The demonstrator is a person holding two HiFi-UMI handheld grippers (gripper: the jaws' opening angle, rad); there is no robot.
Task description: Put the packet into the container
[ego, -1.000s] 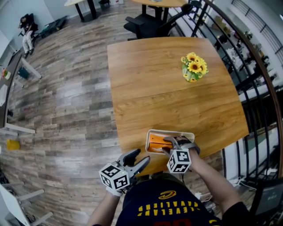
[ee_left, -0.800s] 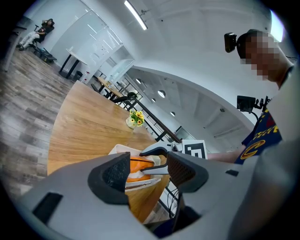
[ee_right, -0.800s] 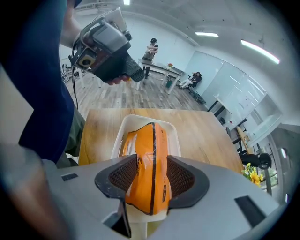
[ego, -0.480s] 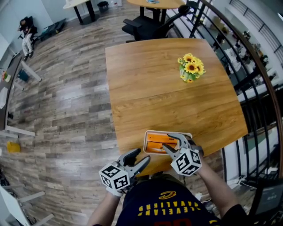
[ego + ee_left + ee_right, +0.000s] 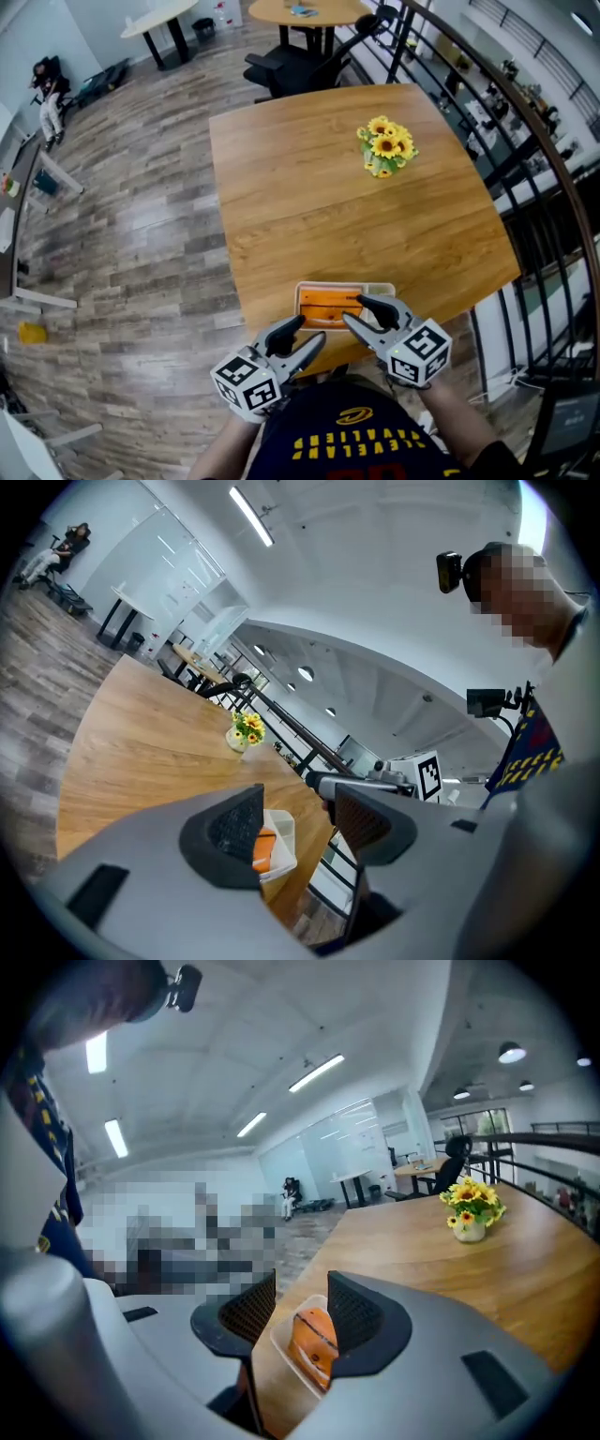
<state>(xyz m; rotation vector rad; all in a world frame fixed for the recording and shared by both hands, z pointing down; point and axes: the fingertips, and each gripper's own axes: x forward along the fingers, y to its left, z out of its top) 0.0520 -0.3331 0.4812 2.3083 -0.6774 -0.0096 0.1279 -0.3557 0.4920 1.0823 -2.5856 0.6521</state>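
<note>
Head view: we've got the flat orange packet (image 5: 328, 306) lying inside the white rectangular plastic container (image 5: 382, 290) at the wooden tabletop's (image 5: 328, 187) near edge. Our left gripper (image 5: 312, 328) and right gripper (image 5: 353, 308) hover by that edge, both with jaws partly apart and gripping nothing.

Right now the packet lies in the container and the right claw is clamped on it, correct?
No: the packet does lie in the container, but the right claw is open, not gripping it, as the right gripper view shows.

"CLEVELAND" in yellow, seen upside down, on the person's dark shirt (image 5: 361, 448)
</note>
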